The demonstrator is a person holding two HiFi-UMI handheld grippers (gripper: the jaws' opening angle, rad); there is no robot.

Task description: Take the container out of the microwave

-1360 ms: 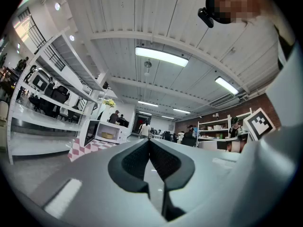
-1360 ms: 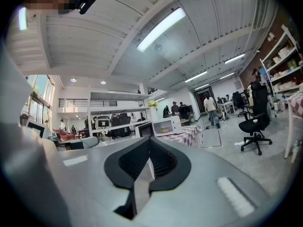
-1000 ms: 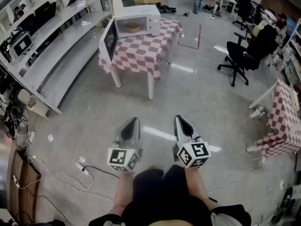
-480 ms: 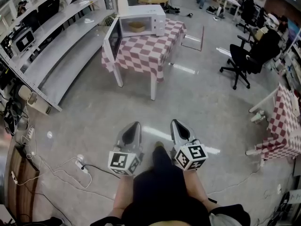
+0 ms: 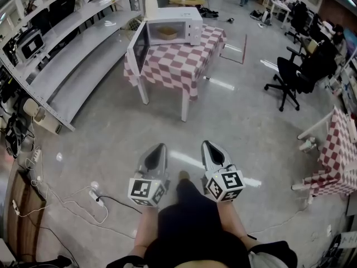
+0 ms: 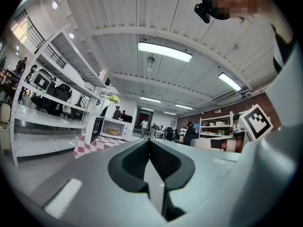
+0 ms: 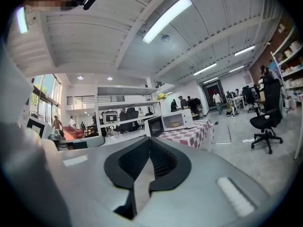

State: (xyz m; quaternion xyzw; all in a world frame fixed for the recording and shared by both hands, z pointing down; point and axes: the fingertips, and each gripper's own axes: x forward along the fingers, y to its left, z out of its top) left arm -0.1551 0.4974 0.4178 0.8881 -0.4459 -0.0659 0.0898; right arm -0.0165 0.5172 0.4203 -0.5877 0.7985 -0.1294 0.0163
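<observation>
A white microwave [image 5: 170, 25] stands on a table with a pink-and-white checked cloth [image 5: 175, 60], far ahead of me, its door [image 5: 137, 47] swung open to the left. Inside it sits a tan container [image 5: 167, 33]. The microwave [image 6: 110, 128] shows small in the left gripper view, and the microwave [image 7: 173, 120] in the right gripper view too. My left gripper [image 5: 158, 148] and right gripper [image 5: 207, 146] are held side by side over the floor, well short of the table. Both are shut with nothing between their jaws.
Long white shelving [image 5: 67, 54] runs along the left. A black office chair [image 5: 293, 71] stands at the right, and another checked table [image 5: 337, 149] at the far right. Cables and a power strip [image 5: 96, 197] lie on the floor at lower left. People stand far back.
The table and microwave have come closer and shifted slightly right in the head view as I walk forward. Both grippers keep their shut, side-by-side pose.
</observation>
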